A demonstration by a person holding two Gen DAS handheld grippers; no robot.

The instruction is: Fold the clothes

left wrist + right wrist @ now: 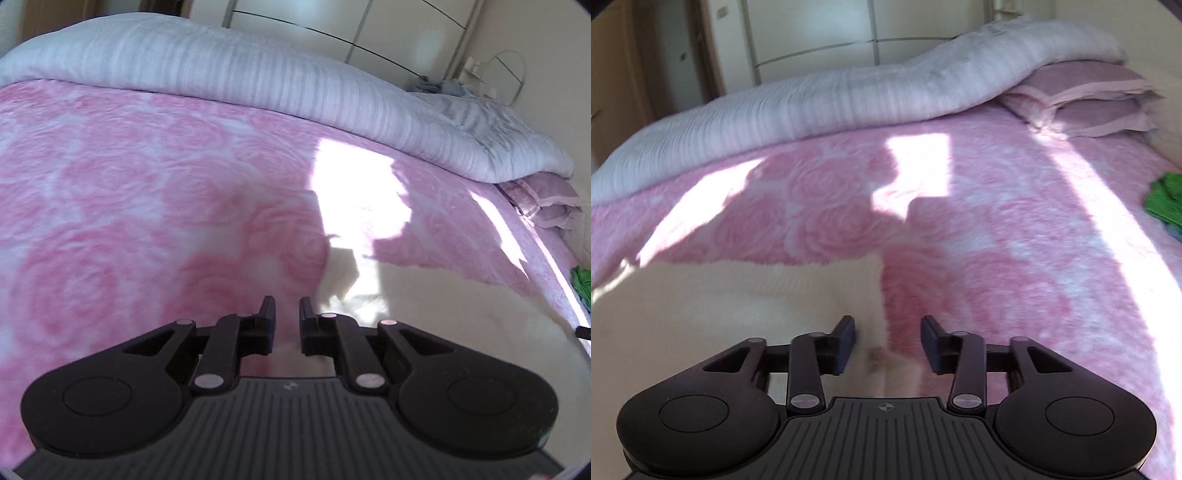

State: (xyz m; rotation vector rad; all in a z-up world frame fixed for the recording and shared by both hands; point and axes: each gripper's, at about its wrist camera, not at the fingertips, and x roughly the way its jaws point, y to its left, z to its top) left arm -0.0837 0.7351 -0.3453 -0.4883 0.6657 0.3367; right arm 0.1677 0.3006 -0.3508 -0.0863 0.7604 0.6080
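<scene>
A cream fuzzy garment [443,306] lies flat on the pink rose-patterned blanket [129,192]. In the left wrist view it fills the lower right, and my left gripper [287,310] hovers open over its left edge with nothing between the fingers. In the right wrist view the same cream garment [738,306] fills the lower left, on the pink blanket [1015,258]. My right gripper [888,330] stands open over the garment's right edge, holding nothing. The garment's near part is hidden under both gripper bodies.
A rolled grey-lilac duvet [258,77] runs along the far side of the bed, with purple pillows [1086,99] at its end. A green cloth [1167,199] lies at the right edge. White wardrobe doors [351,29] stand behind. Bright sun patches fall across the blanket.
</scene>
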